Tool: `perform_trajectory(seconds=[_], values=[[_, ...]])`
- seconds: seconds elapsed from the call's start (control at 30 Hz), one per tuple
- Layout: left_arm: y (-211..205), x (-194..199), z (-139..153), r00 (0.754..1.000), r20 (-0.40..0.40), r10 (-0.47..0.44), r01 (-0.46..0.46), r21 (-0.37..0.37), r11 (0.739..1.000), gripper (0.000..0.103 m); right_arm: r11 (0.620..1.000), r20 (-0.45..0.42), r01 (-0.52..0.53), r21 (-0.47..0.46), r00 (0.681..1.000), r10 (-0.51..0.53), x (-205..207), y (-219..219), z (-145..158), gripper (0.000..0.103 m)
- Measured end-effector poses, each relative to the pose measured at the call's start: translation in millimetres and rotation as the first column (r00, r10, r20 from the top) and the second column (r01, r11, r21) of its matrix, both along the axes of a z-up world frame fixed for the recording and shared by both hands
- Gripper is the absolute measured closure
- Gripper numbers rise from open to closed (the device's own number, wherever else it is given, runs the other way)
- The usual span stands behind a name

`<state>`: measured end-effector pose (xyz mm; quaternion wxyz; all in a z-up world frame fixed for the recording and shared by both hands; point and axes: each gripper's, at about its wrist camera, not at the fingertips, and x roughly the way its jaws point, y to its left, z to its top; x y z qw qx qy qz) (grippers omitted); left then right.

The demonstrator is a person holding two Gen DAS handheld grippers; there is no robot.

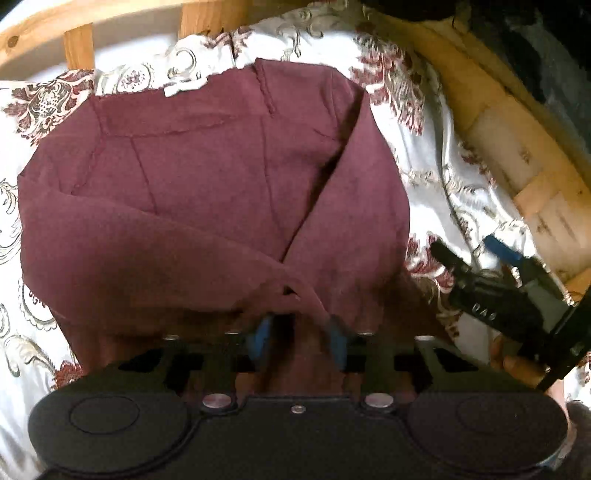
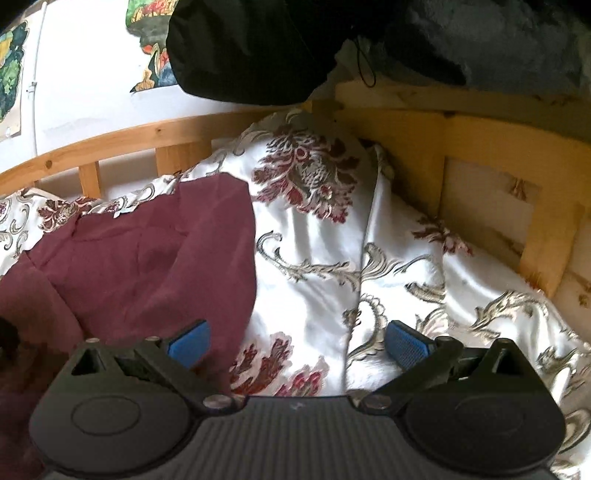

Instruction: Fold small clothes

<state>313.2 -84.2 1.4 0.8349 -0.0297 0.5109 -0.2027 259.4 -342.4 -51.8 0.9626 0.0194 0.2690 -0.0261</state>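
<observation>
A maroon sweater (image 1: 207,192) lies on the flowered white bedspread (image 1: 432,173), both sleeves folded across its front. My left gripper (image 1: 299,332) is over the sweater's near hem, its blue pads (image 1: 258,339) a small gap apart with a fold of maroon cloth between them. My right gripper (image 2: 295,343) is open wide and empty above the bedspread (image 2: 314,266), just right of the sweater's edge (image 2: 166,258). It also shows in the left wrist view (image 1: 476,254), off to the right of the sweater.
A wooden bed frame with slats (image 2: 122,147) runs along the far side and a wooden end board (image 2: 480,155) stands at the right. Dark cloth items (image 2: 258,48) hang over the far corner. A white wall with coloured pictures (image 2: 155,22) is behind.
</observation>
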Motion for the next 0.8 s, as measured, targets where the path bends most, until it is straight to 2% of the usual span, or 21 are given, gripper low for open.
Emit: perform_trajectory(seconds=[0.07, 0.13, 0.23, 0.3, 0.37, 0.5, 0.6, 0.67, 0.73, 0.8], values=[[17.0, -2.6, 7.0, 0.999, 0.037, 0.019, -0.018, -0.035, 0.999, 0.039, 1.0, 0.006, -0.015, 0.008, 1.0, 0.015, -1.4, 4.1, -0.7, 0.0], [39.2, -7.2, 15.6, 0.994, 0.089, 0.058, -0.052, -0.061, 0.997, 0.034, 0.999, 0.034, -0.042, 0.034, 0.999, 0.041, -6.1, 9.0, 0.4, 0.0], [73.9, -13.0, 21.8, 0.97, 0.18, 0.162, -0.163, -0.008, 0.987, 0.022, 0.985, 0.076, -0.13, 0.115, 0.99, 0.122, -14.0, 18.7, 4.3, 0.0], [96.4, -11.8, 18.1, 0.945, 0.221, 0.241, -0.259, 0.056, 0.964, 0.021, 0.969, 0.097, -0.2, 0.142, 0.977, 0.187, -19.1, 32.7, 6.4, 0.0], [121.1, -6.0, 8.8, 0.916, 0.24, 0.321, -0.352, 0.098, 0.931, 0.021, 0.953, 0.101, -0.269, 0.137, 0.961, 0.257, -24.1, 52.5, 7.5, 0.0], [164.3, 6.3, -16.6, 0.864, 0.251, 0.436, -0.478, 0.138, 0.868, 0.02, 0.931, 0.027, -0.354, 0.094, 0.935, 0.353, -32.8, 88.3, 0.1, 0.0], [184.9, 11.8, -33.8, 0.837, 0.225, 0.5, -0.53, 0.1, 0.842, 0.021, 0.924, -0.001, -0.355, 0.14, 0.933, 0.359, -36.3, 90.2, -5.2, 0.001], [190.4, 15.0, -41.7, 0.825, 0.217, 0.523, -0.547, 0.07, 0.834, 0.021, 0.934, 0.009, -0.315, 0.169, 0.948, 0.318, -36.4, 83.1, -2.2, 0.001], [189.9, 19.4, -48.7, 0.816, 0.209, 0.54, -0.567, 0.102, 0.817, 0.023, 0.947, 0.019, -0.273, 0.171, 0.962, 0.274, -33.2, 75.3, -0.5, 0.001], [189.7, 26.7, -57.7, 0.8, 0.187, 0.571, -0.599, 0.185, 0.779, 0.029, 0.956, 0.017, -0.235, 0.177, 0.972, 0.235, -30.3, 67.1, -1.9, 0.005]])
